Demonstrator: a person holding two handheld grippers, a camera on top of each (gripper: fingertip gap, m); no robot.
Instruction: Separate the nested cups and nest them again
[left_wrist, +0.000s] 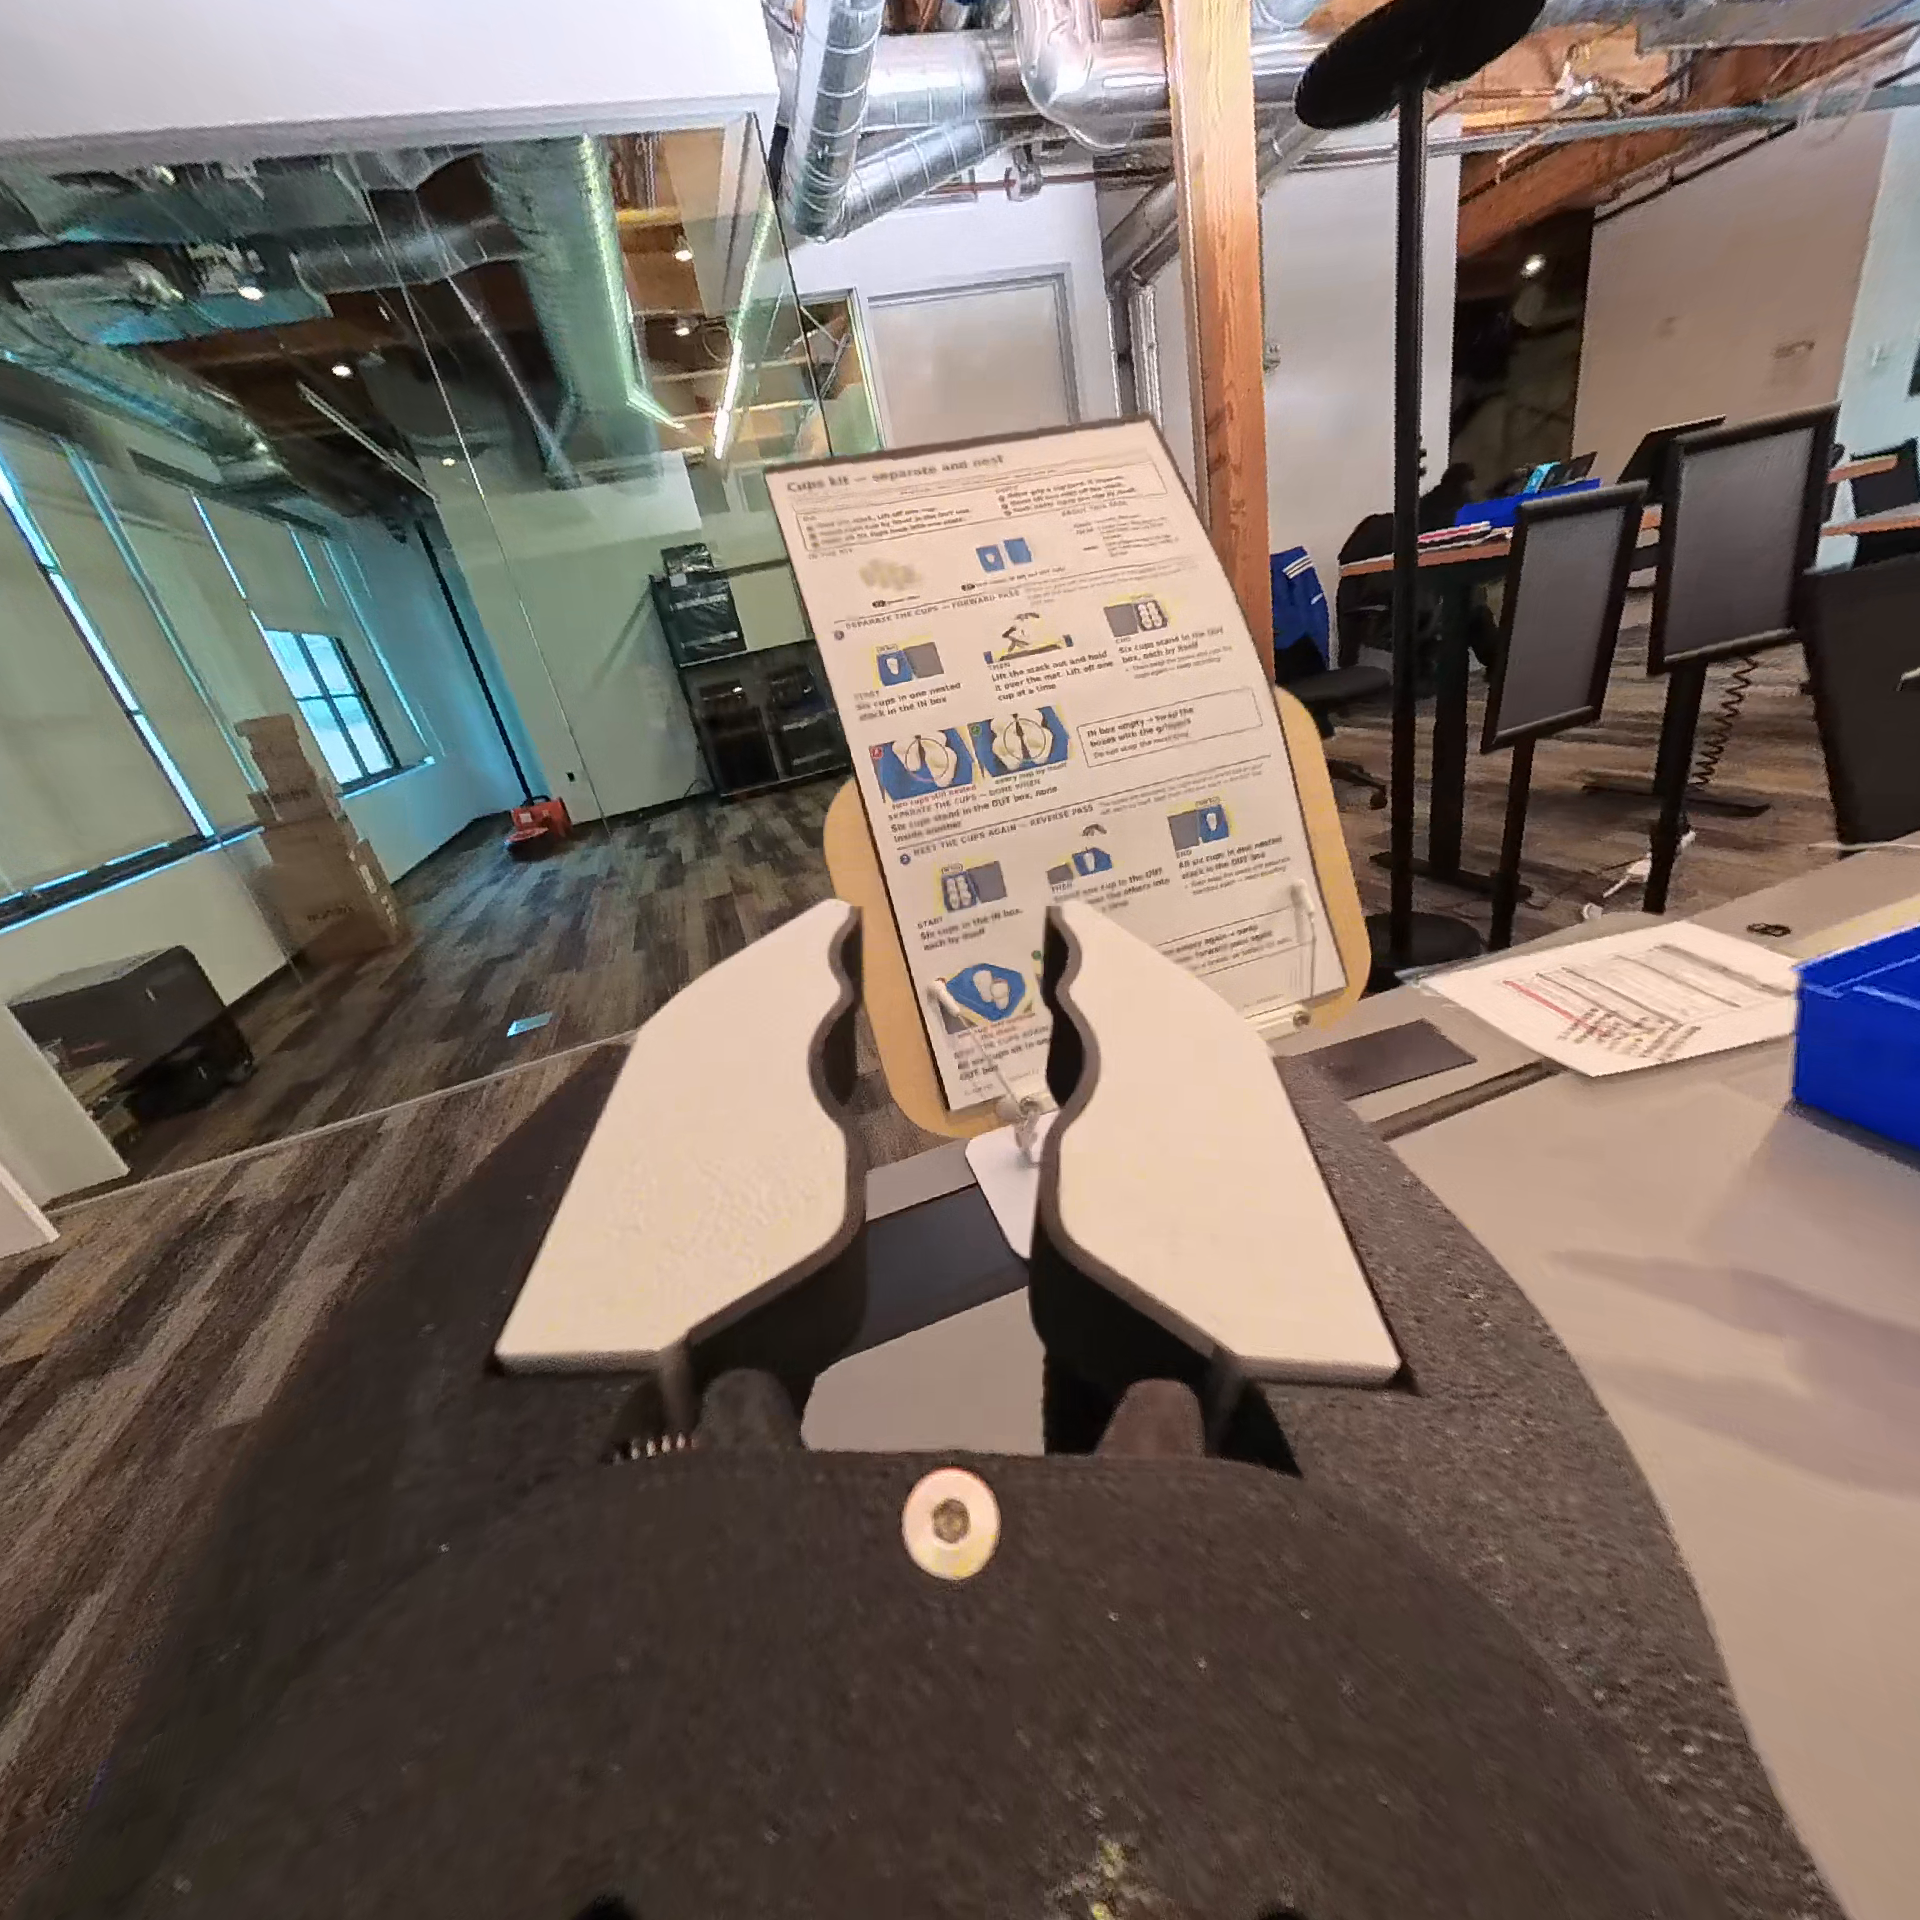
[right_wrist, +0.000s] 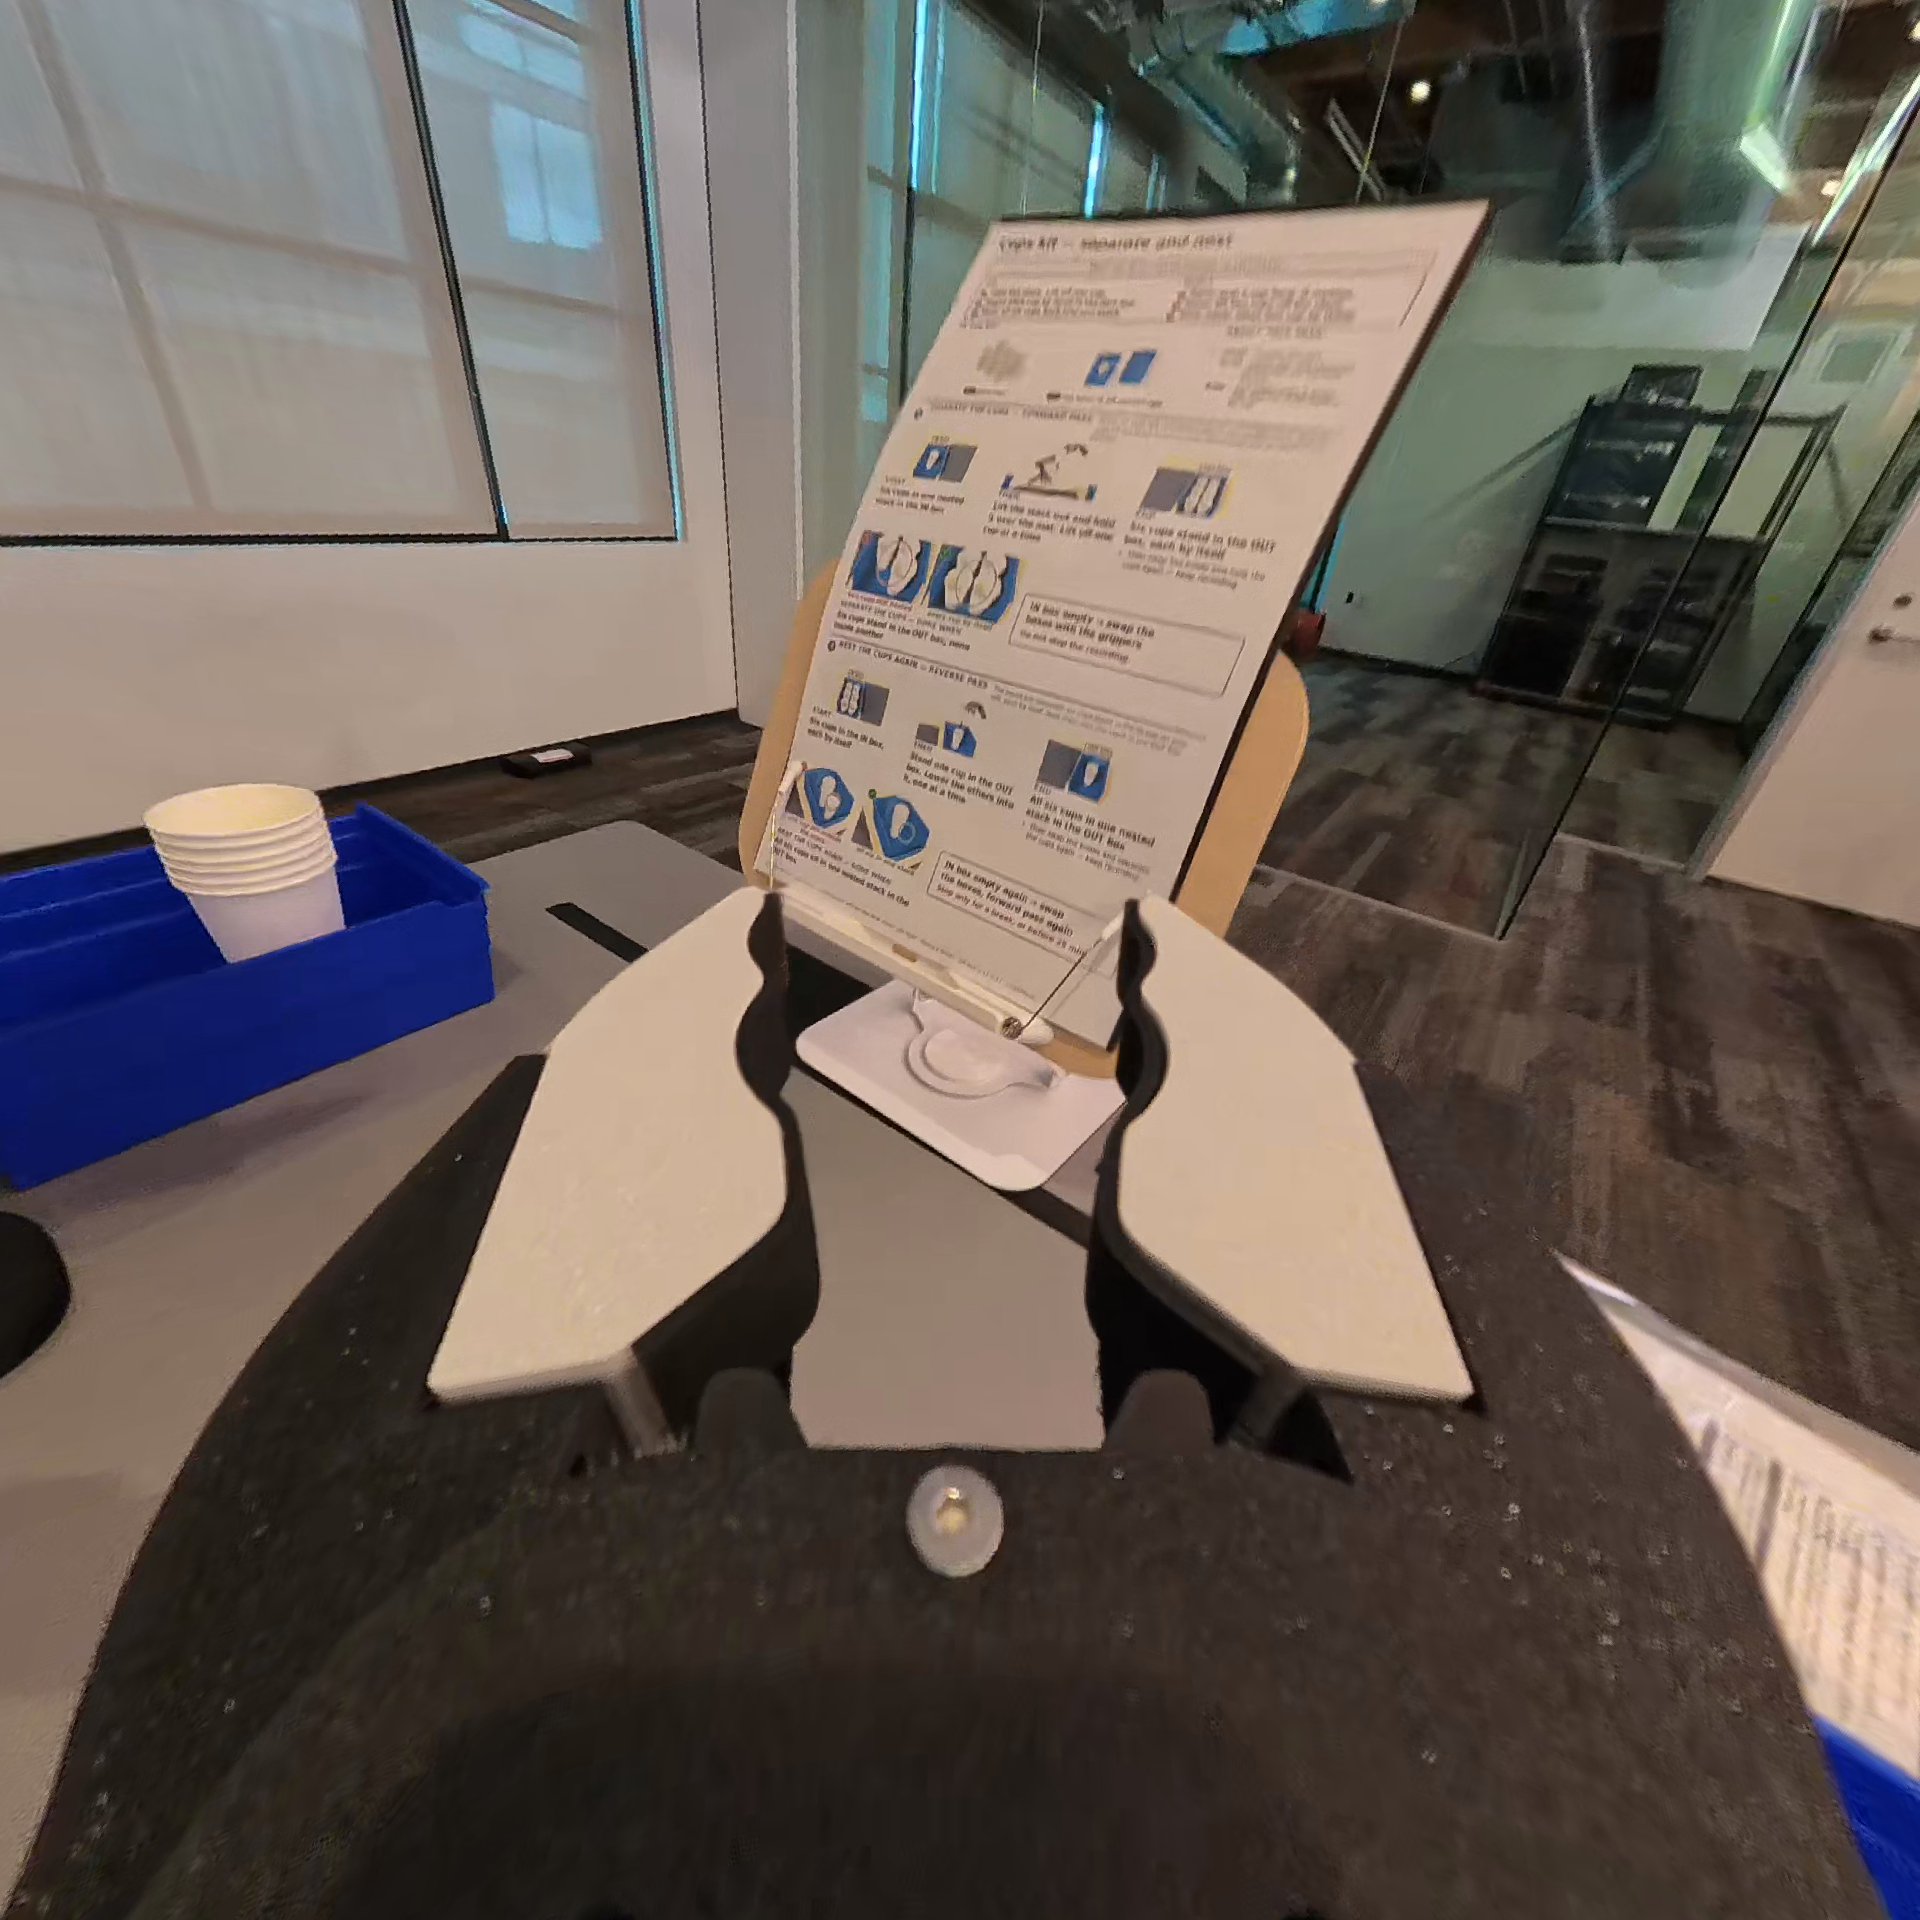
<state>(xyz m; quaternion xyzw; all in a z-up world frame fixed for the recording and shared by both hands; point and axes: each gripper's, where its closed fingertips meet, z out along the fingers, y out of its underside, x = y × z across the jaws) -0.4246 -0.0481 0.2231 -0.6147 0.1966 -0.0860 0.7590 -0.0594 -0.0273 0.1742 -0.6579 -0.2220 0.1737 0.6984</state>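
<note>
Bright, even daylight from the windows; soft shadows; wide-angle bending at edges; slight motion blur

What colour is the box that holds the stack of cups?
Blue. The box with the white cups shows best in the right wrist view.

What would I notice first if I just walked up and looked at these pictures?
Probably the big instruction sheet propped on a stand at the table's far edge, straight ahead of both open grippers, the left gripper and the right gripper. Next, the white cups, nested in one stack, standing in a bright blue box on the grey table, off to the left in the right wrist view.
</note>
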